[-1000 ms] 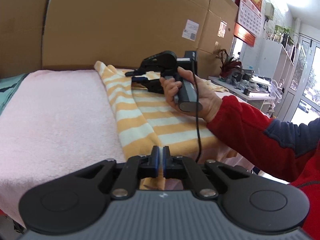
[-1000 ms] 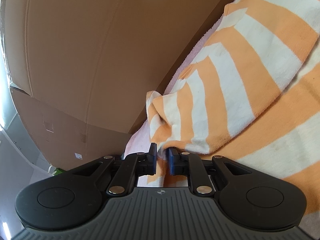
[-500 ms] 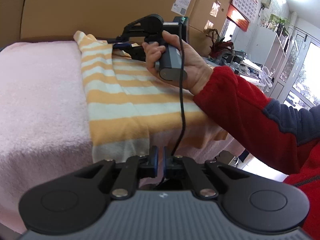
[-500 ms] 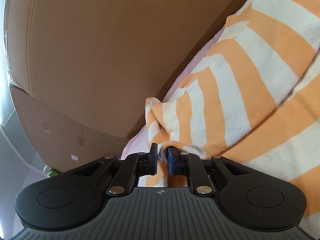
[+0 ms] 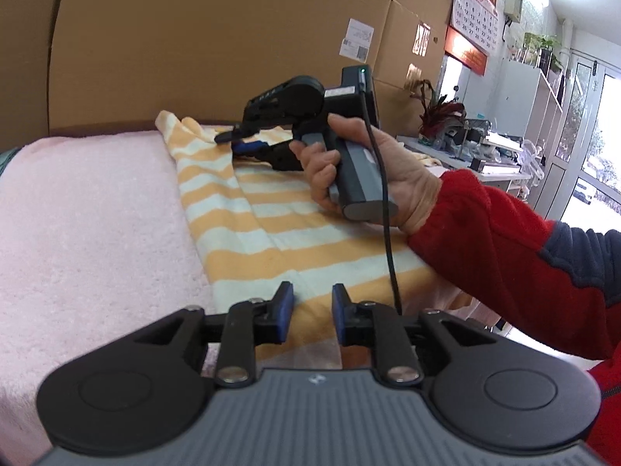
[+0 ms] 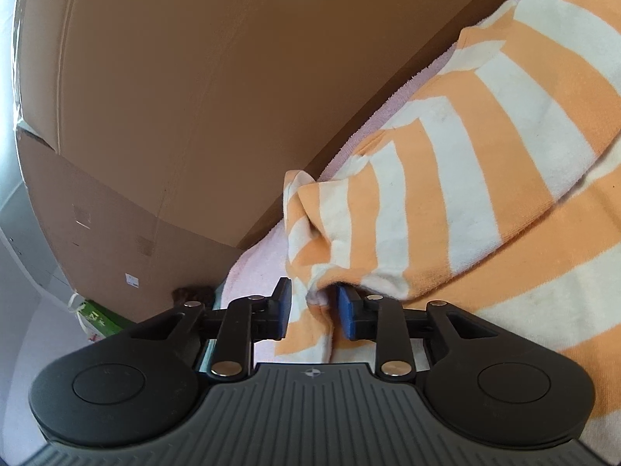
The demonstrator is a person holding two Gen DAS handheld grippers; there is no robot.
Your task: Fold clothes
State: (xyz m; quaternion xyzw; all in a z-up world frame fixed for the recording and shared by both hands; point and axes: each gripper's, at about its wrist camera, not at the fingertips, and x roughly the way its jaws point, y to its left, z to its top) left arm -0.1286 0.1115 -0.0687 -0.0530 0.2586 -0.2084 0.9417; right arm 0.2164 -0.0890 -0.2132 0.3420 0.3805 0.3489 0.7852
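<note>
An orange-and-white striped garment (image 5: 248, 209) lies on a pink towel (image 5: 85, 209). My left gripper (image 5: 313, 312) hovers at the garment's near hem. Its jaws are opening, and the cloth lies below them with nothing pinched. A hand in a red sleeve (image 5: 504, 248) holds my right gripper (image 5: 242, 143) at the garment's far end, by the cardboard. In the right wrist view the right gripper (image 6: 313, 308) stands over a bunched sleeve fold (image 6: 322, 295). The fold sits loosely between the parted pads and leans on the right pad.
Large cardboard boxes (image 5: 217, 39) wall off the back of the towel. A cable (image 5: 388, 233) hangs from the right gripper's handle across the garment. Shelves, a plant (image 5: 438, 112) and a glass door stand at the right.
The left jaws, shut before, have parted over the near hem. The right jaws now stand wider around the sleeve fold than before.
</note>
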